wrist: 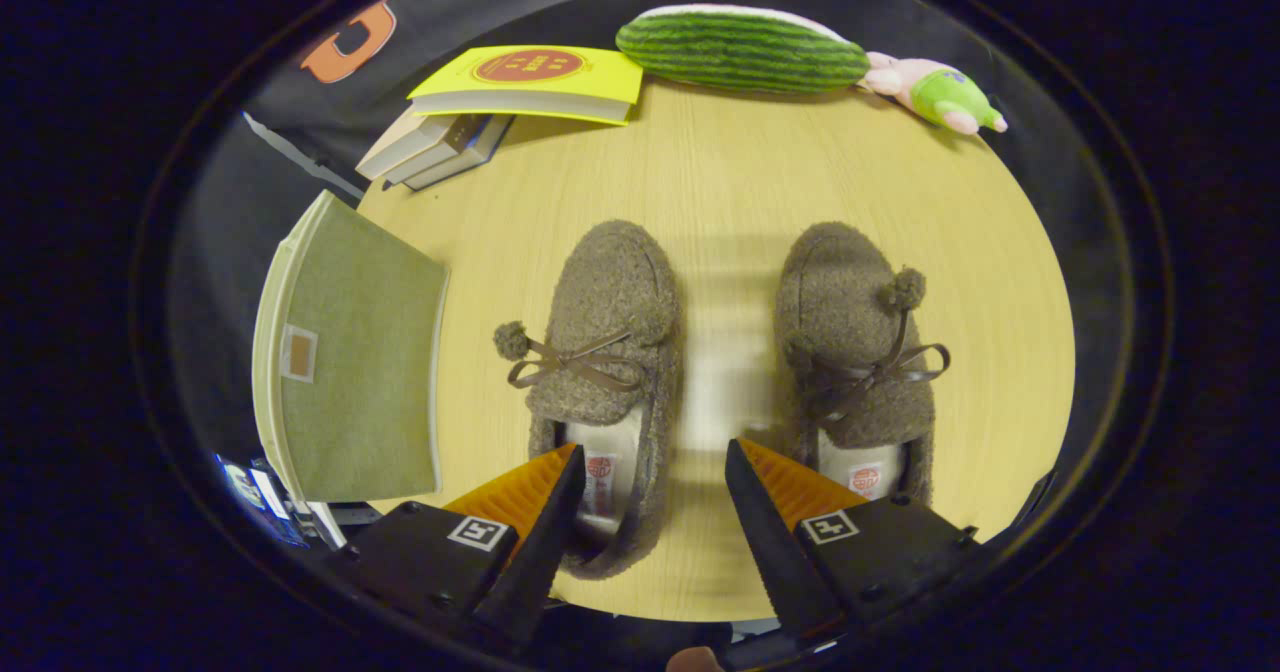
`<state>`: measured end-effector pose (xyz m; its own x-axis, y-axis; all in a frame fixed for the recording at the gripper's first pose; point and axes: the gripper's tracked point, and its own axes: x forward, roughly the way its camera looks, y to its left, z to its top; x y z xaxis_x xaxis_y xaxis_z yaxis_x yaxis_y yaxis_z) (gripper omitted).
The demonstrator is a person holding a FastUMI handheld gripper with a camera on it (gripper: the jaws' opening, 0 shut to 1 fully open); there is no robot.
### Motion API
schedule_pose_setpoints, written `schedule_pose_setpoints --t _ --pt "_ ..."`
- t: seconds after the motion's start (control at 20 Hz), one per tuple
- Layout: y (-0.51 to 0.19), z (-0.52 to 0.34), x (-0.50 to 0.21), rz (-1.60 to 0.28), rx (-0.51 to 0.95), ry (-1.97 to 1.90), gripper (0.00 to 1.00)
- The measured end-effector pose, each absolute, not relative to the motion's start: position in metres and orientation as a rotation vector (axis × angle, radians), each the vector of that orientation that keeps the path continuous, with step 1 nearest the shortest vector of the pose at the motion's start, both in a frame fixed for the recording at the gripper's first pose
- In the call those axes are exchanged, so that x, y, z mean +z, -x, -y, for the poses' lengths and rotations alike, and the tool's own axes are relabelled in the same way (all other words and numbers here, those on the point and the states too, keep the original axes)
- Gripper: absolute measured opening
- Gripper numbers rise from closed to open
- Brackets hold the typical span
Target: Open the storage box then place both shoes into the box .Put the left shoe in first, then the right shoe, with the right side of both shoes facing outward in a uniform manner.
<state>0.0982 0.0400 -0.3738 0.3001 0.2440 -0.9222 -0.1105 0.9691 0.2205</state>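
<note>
Two fuzzy brown shoes with ribbon bows and pom-poms lie side by side on the round wooden table (720,182), toes pointing away from me. The left shoe (610,332) lies just ahead of my left finger, its heel partly between the fingers. The right shoe (850,342) is ahead of my right finger and slightly outside it. My gripper (655,457) hovers above the shoes' heels, open, with nothing held between its fingers. The olive-green fabric storage box (350,362) stands at the table's left edge, lid closed.
A stack of books (440,142) topped by a yellow one (530,82) sits at the far left. A green striped watermelon-like plush (740,47) and a pink-and-green soft toy (935,92) lie along the far edge.
</note>
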Motion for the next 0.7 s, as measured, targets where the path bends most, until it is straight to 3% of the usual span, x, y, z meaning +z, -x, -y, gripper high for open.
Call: schedule_pose_setpoints --t 0.25,0.6,0.7 --pt "-0.093 -0.047 -0.392 -1.323 0.222 -0.211 0.67" --pt "-0.091 -0.049 -0.392 -1.34 0.206 -0.235 0.11" --pt "-0.083 -0.055 -0.386 -1.356 0.207 -0.297 0.06"
